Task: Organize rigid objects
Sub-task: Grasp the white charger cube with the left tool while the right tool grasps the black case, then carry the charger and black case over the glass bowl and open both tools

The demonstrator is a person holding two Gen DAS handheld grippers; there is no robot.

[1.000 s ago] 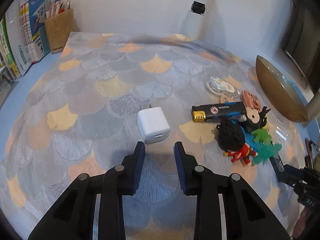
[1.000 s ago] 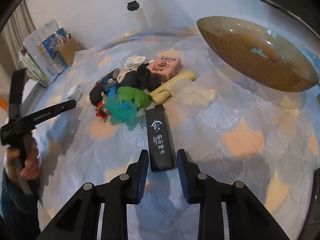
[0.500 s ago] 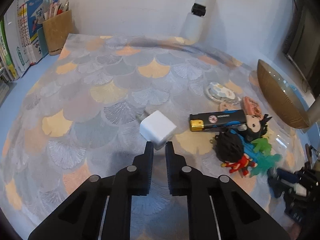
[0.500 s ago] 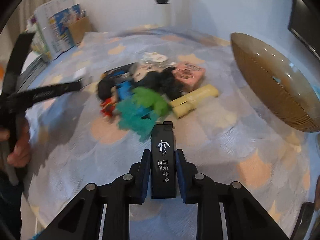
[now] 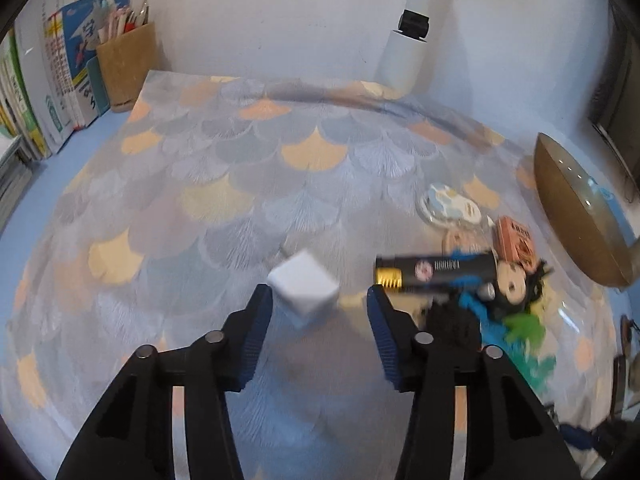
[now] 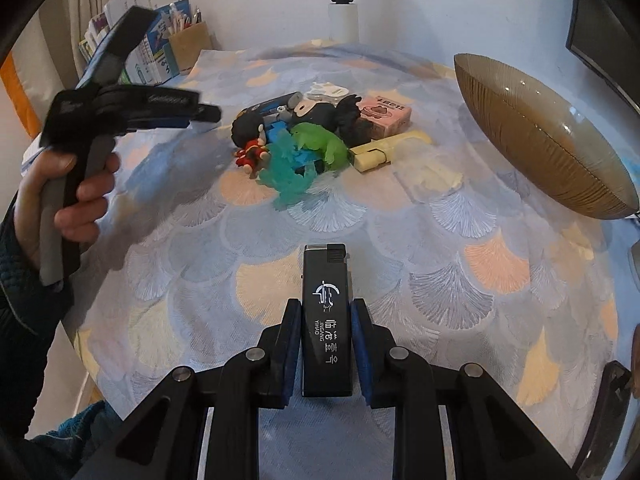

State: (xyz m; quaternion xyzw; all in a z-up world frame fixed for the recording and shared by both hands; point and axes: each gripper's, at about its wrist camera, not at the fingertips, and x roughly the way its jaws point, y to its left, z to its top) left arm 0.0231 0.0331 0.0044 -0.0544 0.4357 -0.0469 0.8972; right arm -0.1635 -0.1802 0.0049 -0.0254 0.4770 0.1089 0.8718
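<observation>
A white cube-shaped charger (image 5: 303, 289) lies on the patterned cloth, just ahead of my left gripper (image 5: 320, 298), which is open with its fingers either side of it and apart from it. My right gripper (image 6: 325, 312) is shut on a black lighter (image 6: 326, 312) and holds it above the cloth. A pile of small things lies mid-table: a black and gold lighter (image 5: 438, 271), a pink box (image 6: 384, 115), a cream lighter (image 6: 386, 149), a green toy (image 6: 318, 141) and small figures (image 6: 250, 136). The left gripper also shows in the right wrist view (image 6: 200, 112).
A brown ribbed glass bowl (image 6: 540, 136) stands at the right. Books (image 5: 36, 92) and a brown pen holder (image 5: 128, 64) stand at the far left. A white lamp post (image 5: 404, 56) rises at the back. A round patterned disc (image 5: 450, 204) lies near the pile.
My left gripper shut briefly, then opened wide, and the white charger turned corner-on. My right gripper closed on the black lighter and lifted it back from the pile.
</observation>
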